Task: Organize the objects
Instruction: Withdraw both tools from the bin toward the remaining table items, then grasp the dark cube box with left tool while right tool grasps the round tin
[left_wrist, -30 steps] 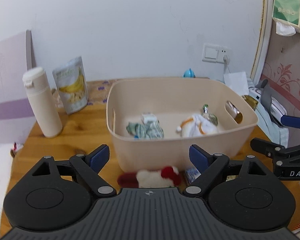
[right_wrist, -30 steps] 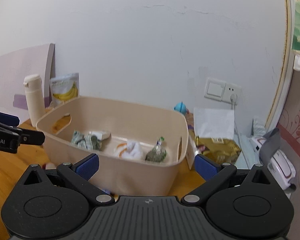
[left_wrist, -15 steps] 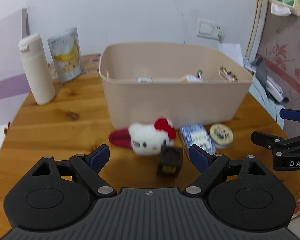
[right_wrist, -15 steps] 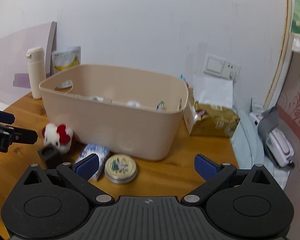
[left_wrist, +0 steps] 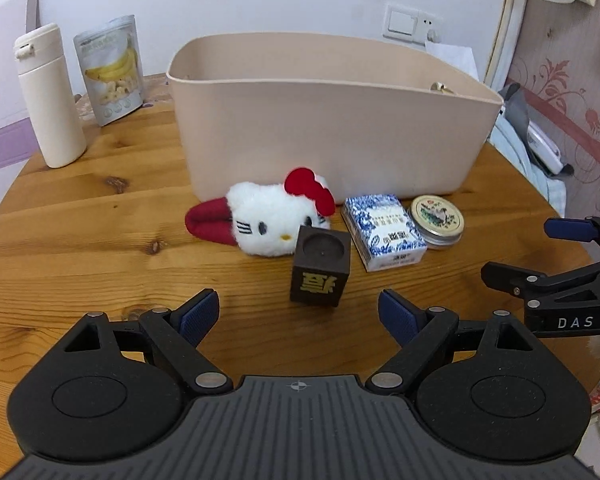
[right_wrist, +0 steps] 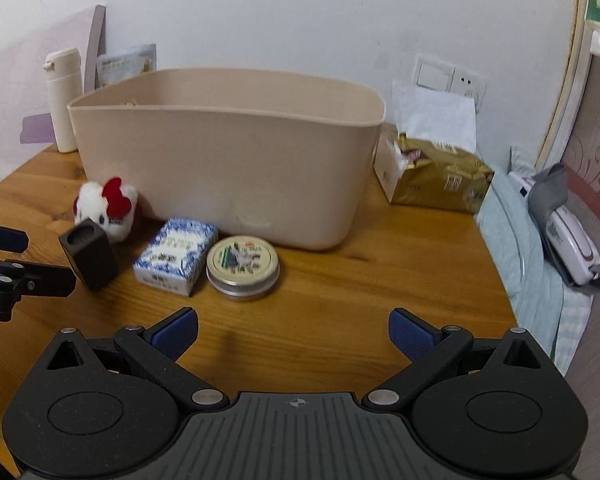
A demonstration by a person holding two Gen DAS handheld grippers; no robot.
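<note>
A beige bin (left_wrist: 332, 120) (right_wrist: 220, 160) stands on the round wooden table (left_wrist: 100, 240). In front of it lie a white cat plush with a red bow (left_wrist: 276, 220) (right_wrist: 108, 208), a dark cube with a gold character (left_wrist: 320, 268) (right_wrist: 88, 252), a blue-and-white box (left_wrist: 384, 232) (right_wrist: 176, 256) and a round tin (left_wrist: 436, 220) (right_wrist: 242, 268). My left gripper (left_wrist: 300, 316) is open, just short of the cube, nothing between its fingers. My right gripper (right_wrist: 294, 332) is open too, a little short of the tin. From this height the bin's contents are hidden.
A cream bottle (left_wrist: 48, 96) and a banana snack pouch (left_wrist: 112, 68) stand at the back left. A gold packet (right_wrist: 436, 176) lies right of the bin. The table's edge curves away on the right, with bedding and a white device (right_wrist: 568, 240) beyond.
Both grippers have come down towards the table. The view into the bin is lost, and the plush, cube, box and tin in front of it now show. Jaws stayed open.
</note>
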